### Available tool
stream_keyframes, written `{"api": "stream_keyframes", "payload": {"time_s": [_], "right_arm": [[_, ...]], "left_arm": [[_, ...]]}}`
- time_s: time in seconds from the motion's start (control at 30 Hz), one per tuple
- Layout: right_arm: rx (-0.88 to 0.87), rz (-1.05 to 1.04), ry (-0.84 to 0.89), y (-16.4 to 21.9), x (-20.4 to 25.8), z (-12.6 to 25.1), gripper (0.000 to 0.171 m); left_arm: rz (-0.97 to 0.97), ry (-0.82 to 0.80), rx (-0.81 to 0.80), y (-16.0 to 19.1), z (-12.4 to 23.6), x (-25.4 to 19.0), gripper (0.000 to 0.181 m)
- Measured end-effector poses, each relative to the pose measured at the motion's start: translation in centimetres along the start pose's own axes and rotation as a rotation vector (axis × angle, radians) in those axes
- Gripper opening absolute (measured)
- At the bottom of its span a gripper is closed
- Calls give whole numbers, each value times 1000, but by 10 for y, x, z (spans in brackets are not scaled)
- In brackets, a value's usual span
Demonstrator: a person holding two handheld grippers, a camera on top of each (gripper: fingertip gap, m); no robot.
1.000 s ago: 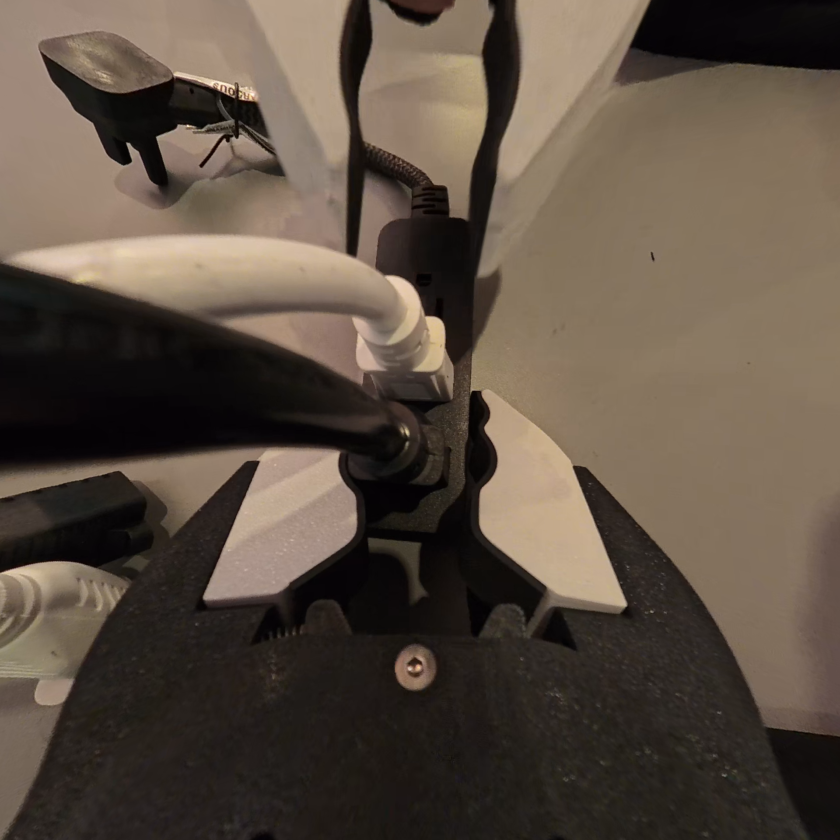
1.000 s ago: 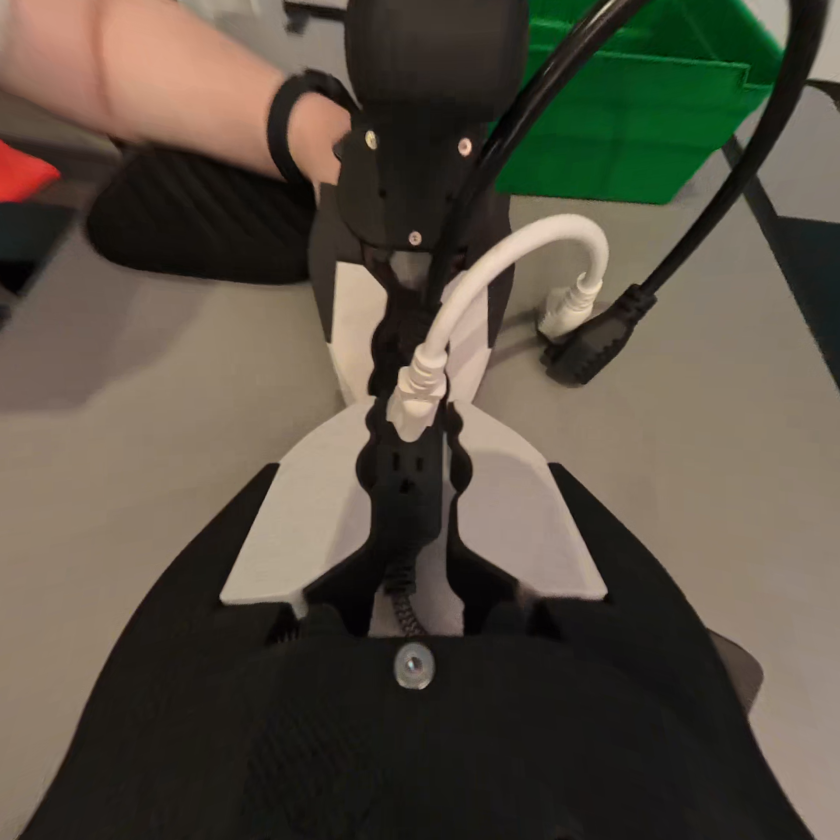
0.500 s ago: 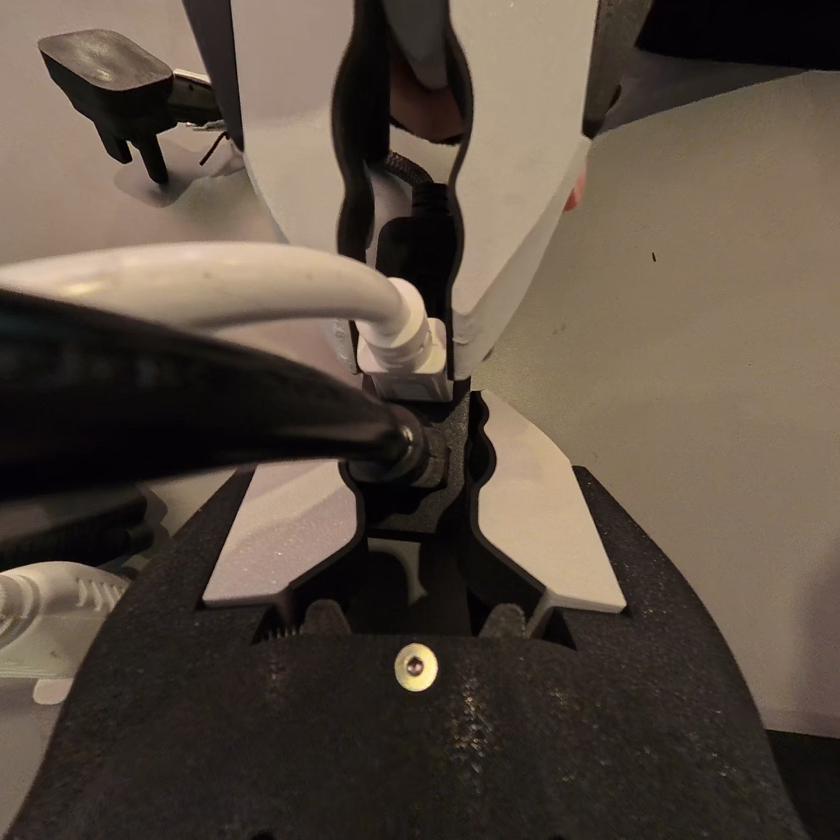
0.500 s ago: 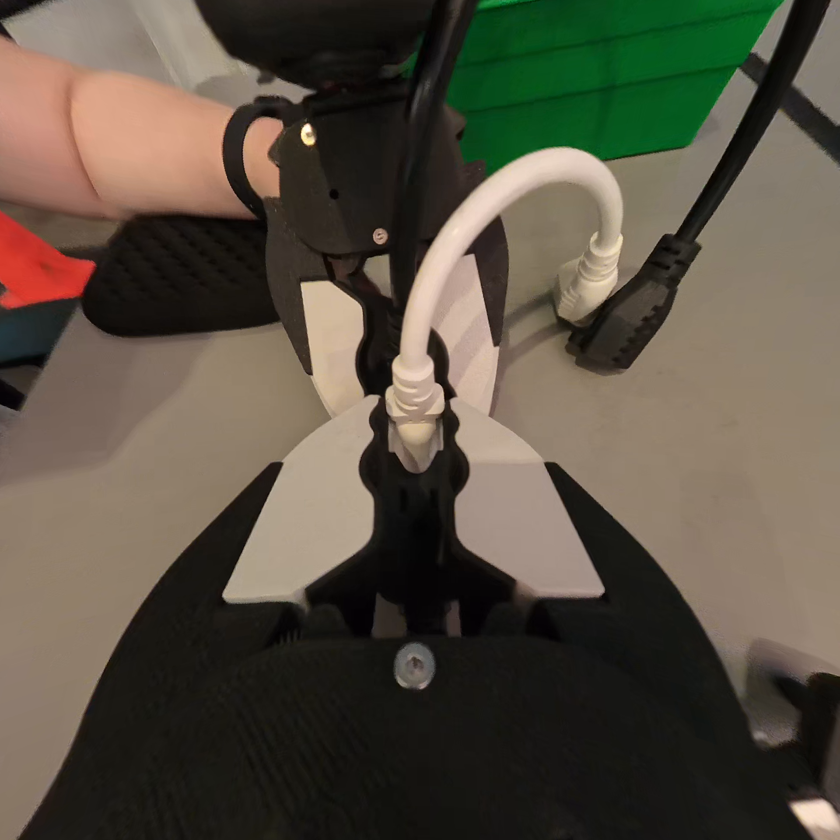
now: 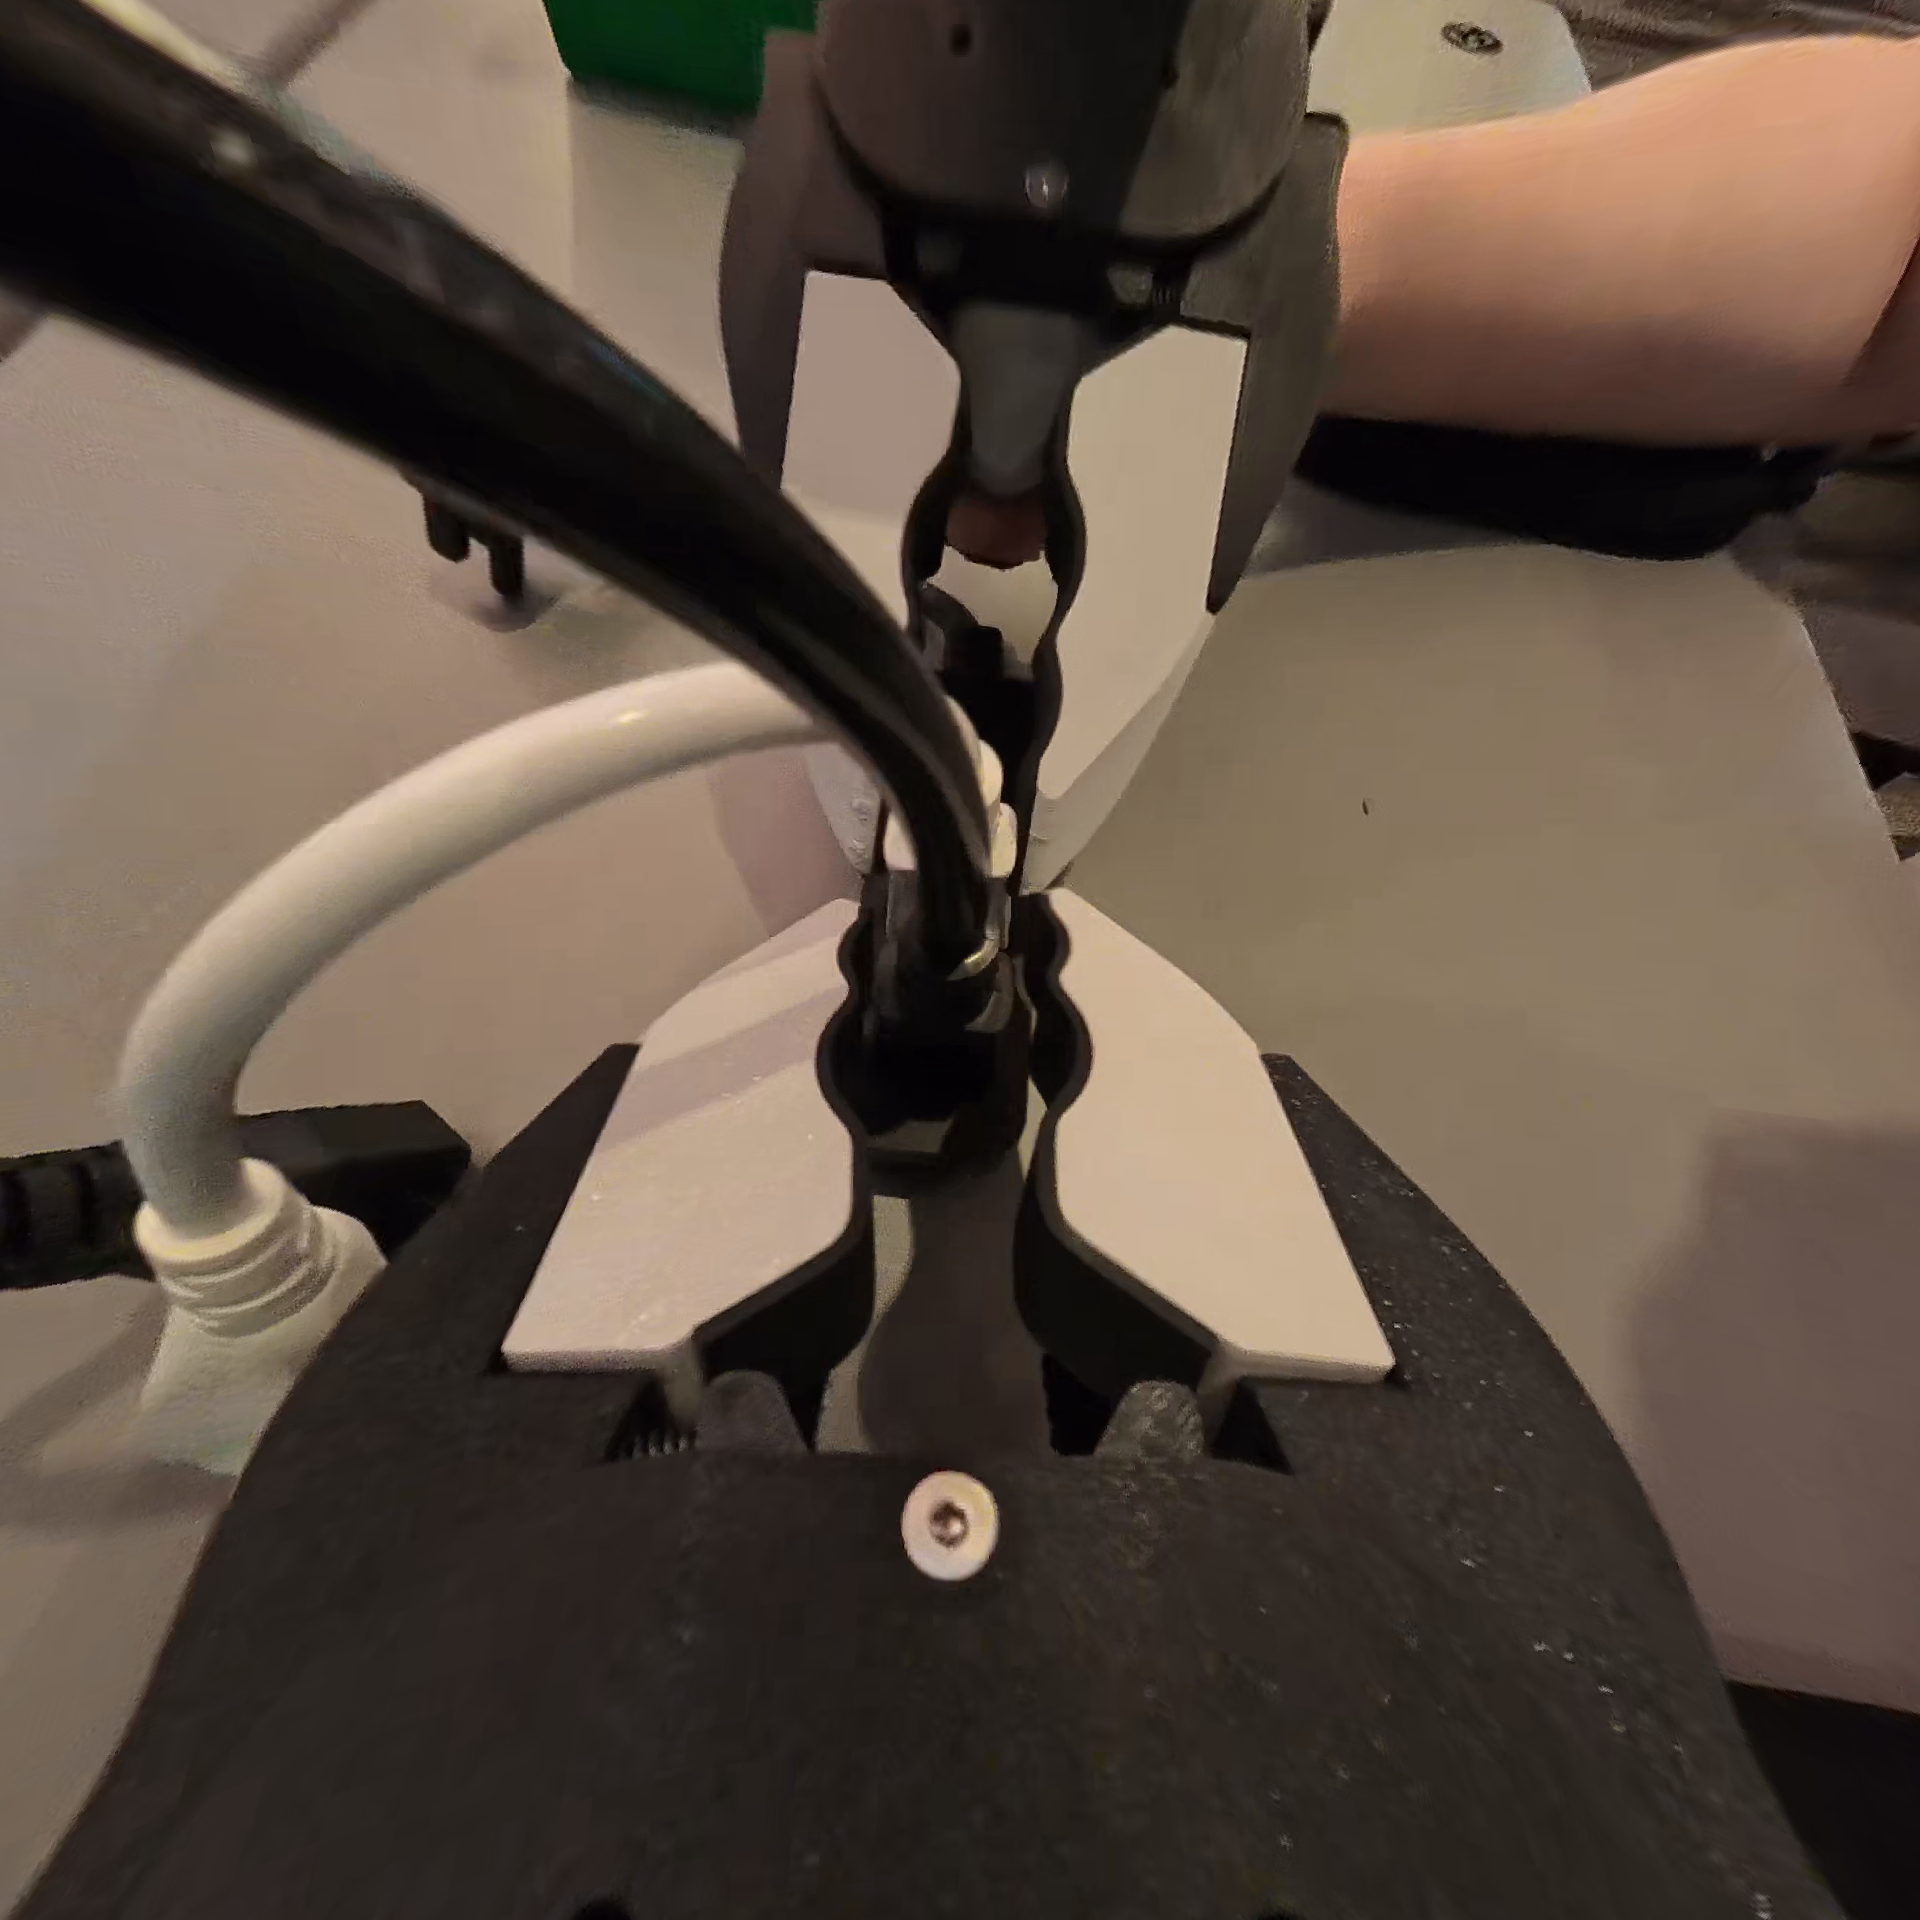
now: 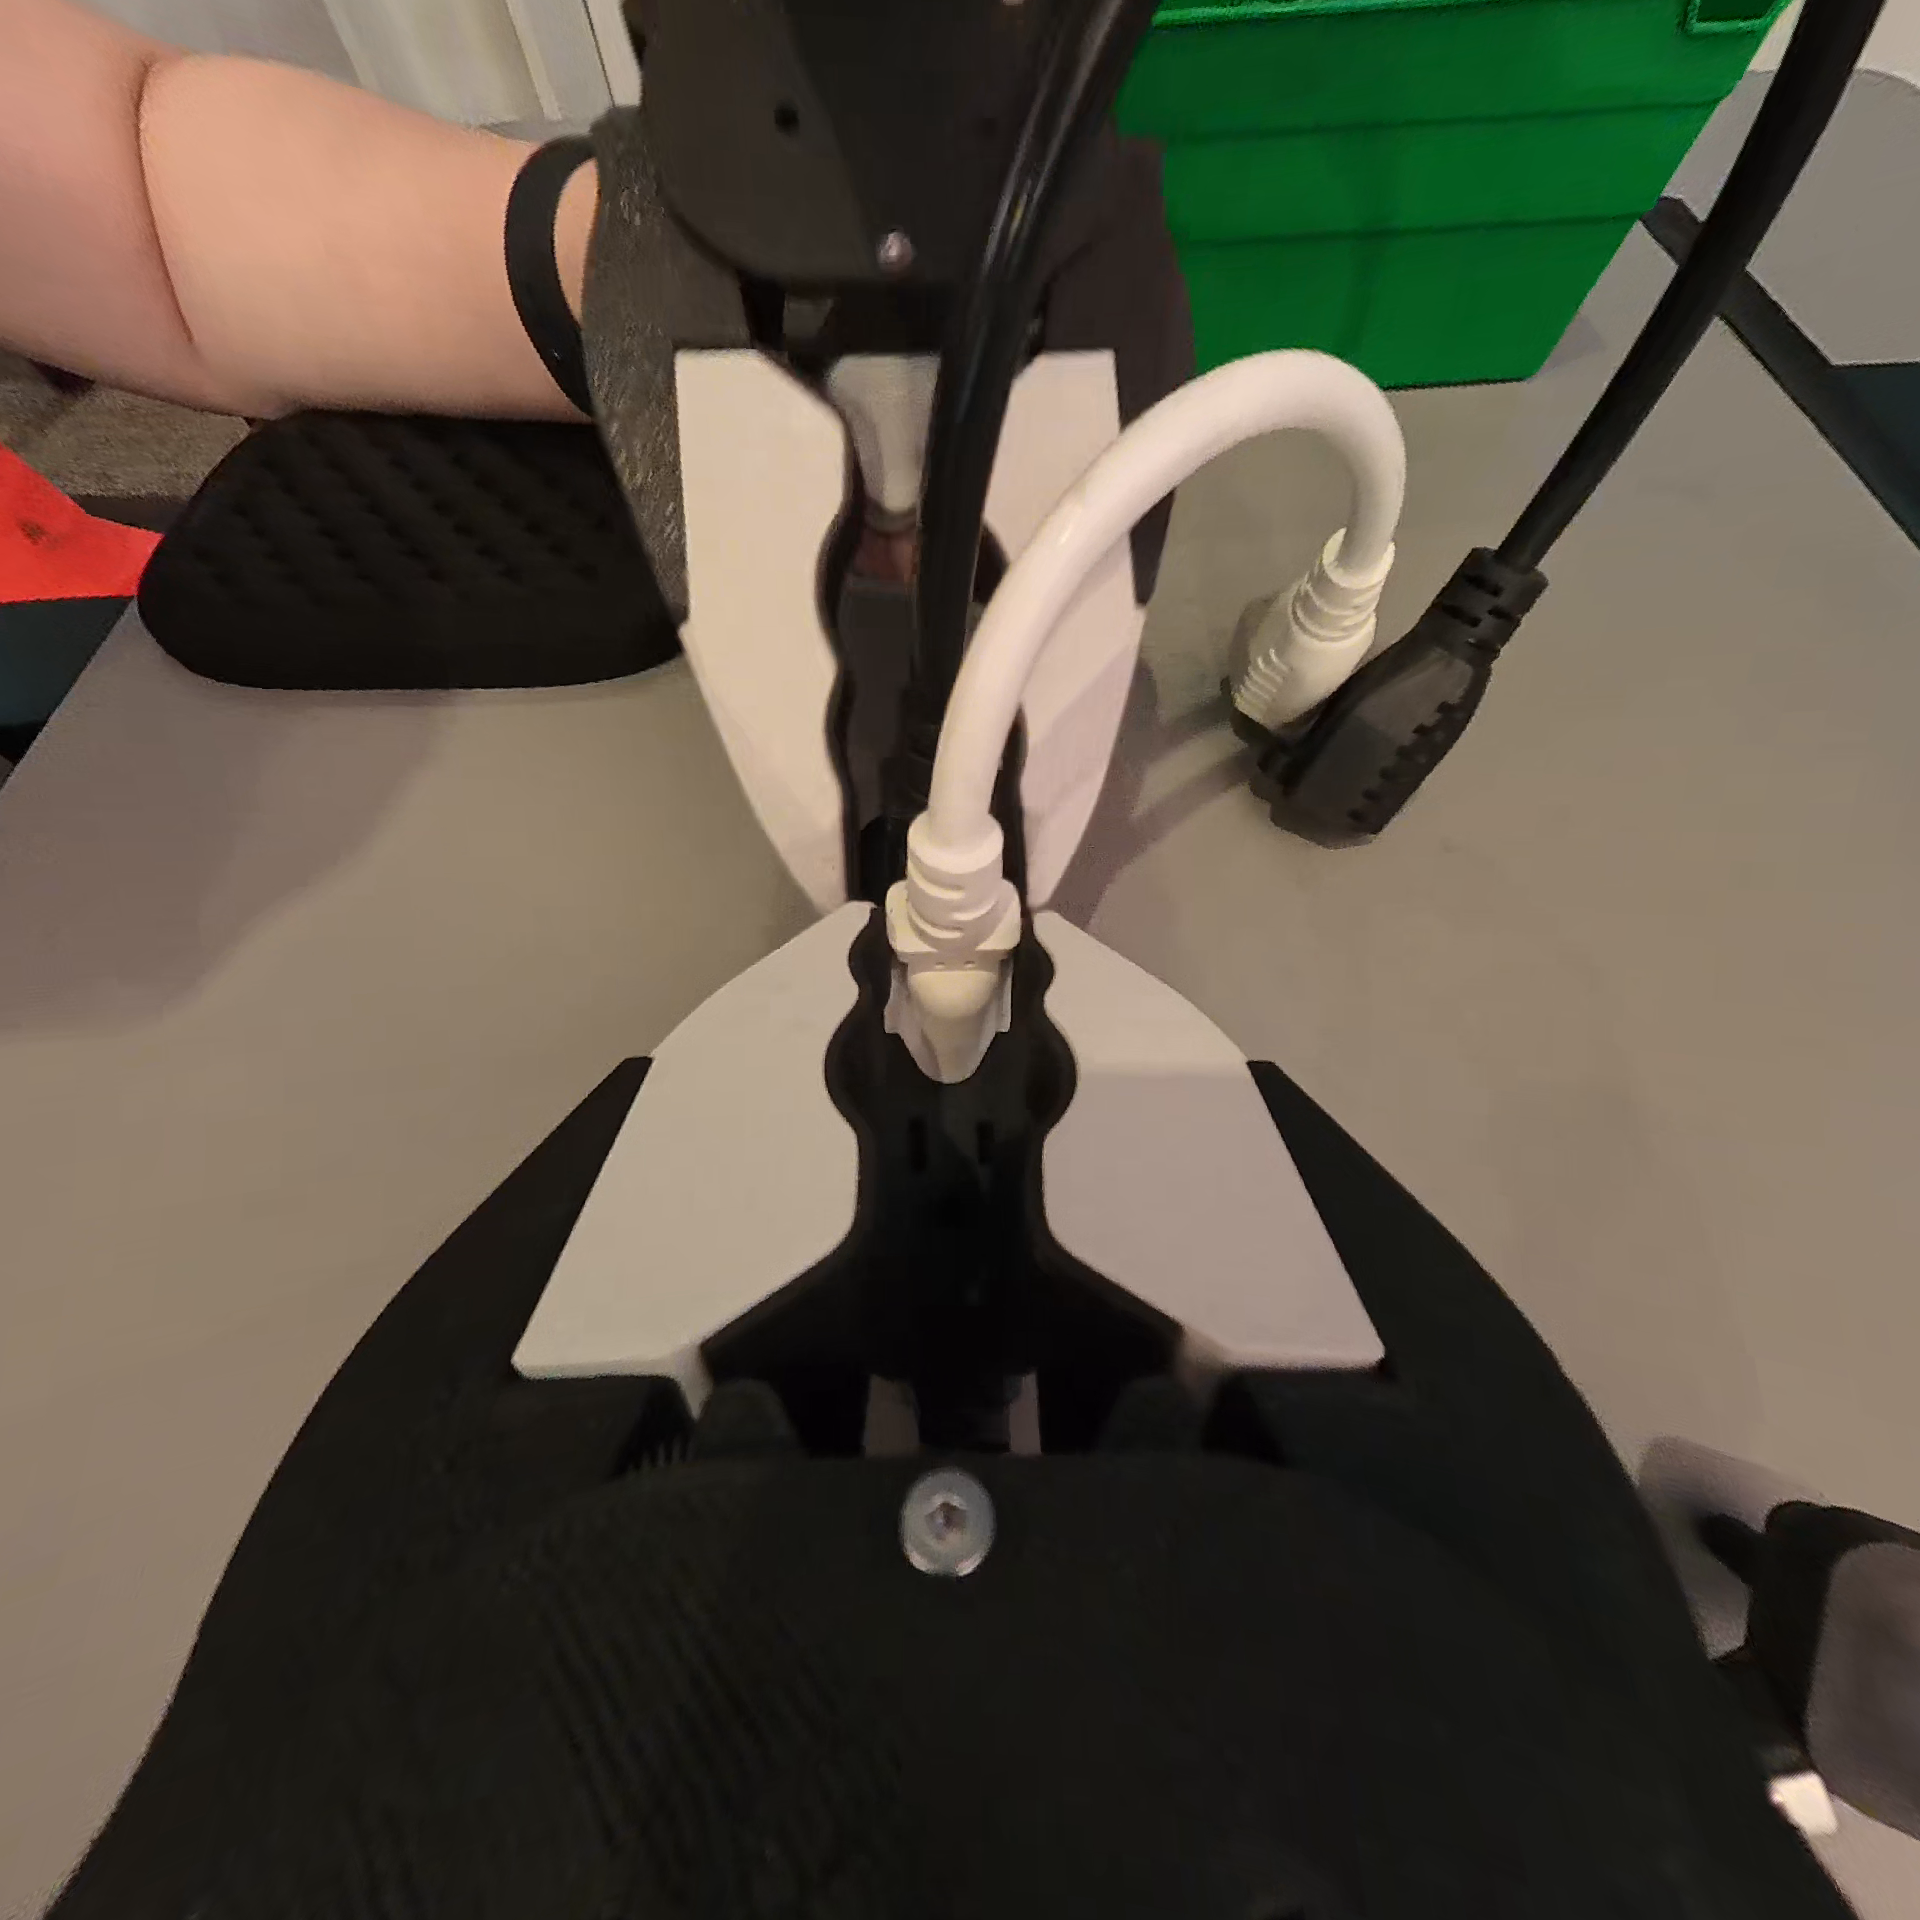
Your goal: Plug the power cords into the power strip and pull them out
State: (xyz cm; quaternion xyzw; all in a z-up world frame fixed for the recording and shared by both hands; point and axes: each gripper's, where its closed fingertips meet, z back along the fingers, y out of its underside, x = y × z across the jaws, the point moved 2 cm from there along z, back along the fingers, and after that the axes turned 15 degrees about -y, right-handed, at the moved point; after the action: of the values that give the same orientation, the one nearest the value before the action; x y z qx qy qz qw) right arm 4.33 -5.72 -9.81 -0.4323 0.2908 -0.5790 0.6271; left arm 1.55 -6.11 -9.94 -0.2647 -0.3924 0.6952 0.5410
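Jaws of right gripper (image 6: 948, 935) pinching white plug (image 6: 948, 966), left gripper (image 5: 948, 935) pinching black plug (image 5: 925, 997); rigid bodies, floppy cords, grip bodies only.

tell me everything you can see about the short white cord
The short white power cord is a thick, smooth, glossy cable arched in a loop above the grey table. One ribbed white plug stands in the black power strip, between the right gripper fingers. Its other ribbed white end lies on the table against a black connector.
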Motion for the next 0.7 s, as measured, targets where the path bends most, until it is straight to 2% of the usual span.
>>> {"api": "stream_keyframes", "payload": {"time_s": [0.27, 0.47, 0.7], "right_arm": [[-45, -10, -7, 0, 0, -1, 23], [-39, 23, -9, 0, 0, -3, 23], [-58, 41, -9, 0, 1, -3, 23]], "left_arm": [[11, 30, -4, 3, 0, -1, 26], [-50, -18, 101, 6, 1, -2, 26], [-34, -3, 123, 7, 2, -2, 26]]}}
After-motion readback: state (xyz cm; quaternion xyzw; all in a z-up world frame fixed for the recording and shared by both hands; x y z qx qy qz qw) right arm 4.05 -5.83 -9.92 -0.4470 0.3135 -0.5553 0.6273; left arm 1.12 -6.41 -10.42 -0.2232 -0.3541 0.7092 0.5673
